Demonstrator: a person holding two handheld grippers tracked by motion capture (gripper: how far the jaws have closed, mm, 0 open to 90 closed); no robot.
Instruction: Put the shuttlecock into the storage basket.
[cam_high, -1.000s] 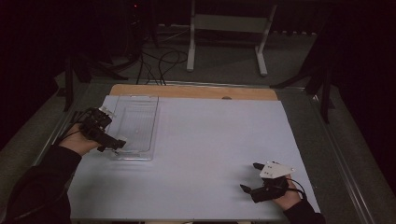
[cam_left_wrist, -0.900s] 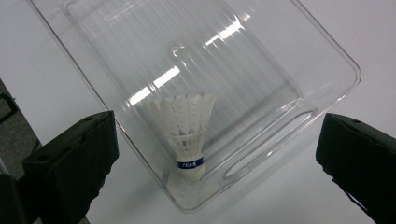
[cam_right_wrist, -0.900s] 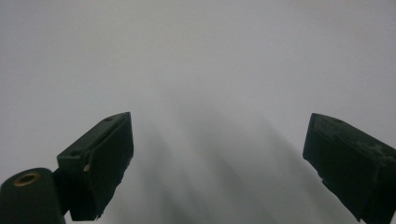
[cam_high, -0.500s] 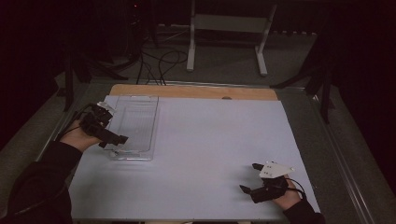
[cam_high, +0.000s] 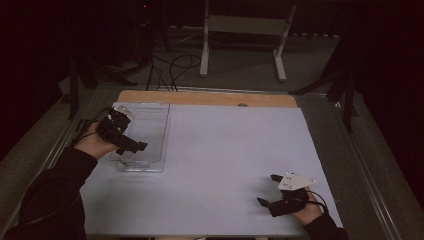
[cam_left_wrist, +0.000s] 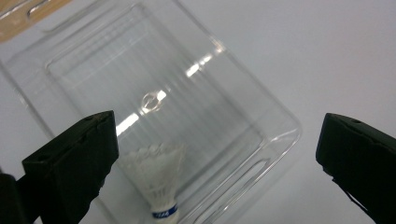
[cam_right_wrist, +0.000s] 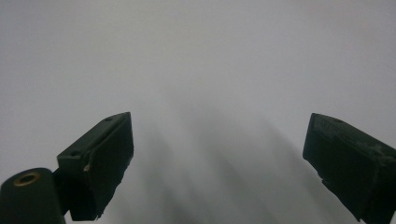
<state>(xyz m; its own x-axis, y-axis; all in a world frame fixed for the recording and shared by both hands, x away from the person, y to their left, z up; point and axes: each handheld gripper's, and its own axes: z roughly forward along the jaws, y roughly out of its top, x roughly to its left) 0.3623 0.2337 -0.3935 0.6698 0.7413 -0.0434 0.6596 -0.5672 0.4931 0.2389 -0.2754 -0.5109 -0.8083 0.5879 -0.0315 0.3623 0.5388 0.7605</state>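
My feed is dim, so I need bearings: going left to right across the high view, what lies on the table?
Left claw over the clear plastic tray, then bare white table surface, then the right claw, open and low near the front edge.

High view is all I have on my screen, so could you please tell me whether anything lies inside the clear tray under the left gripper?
Observer: Yes. The left gripper view shows a white shuttlecock lying in the clear tray, near its edge closest to the left gripper.
Operator: Thank you. Is that gripper closed on it?
Observer: No. Its jaws stand wide apart above the tray, and the shuttlecock lies free next to one jaw.
Operator: Can you see which way the shuttlecock points?
Observer: Its cork end, ringed by a blue band, points toward the gripper; the feathers fan away into the tray.
Operator: And the right gripper?
Observer: The right gripper is open, with bare white table cover between its jaws.
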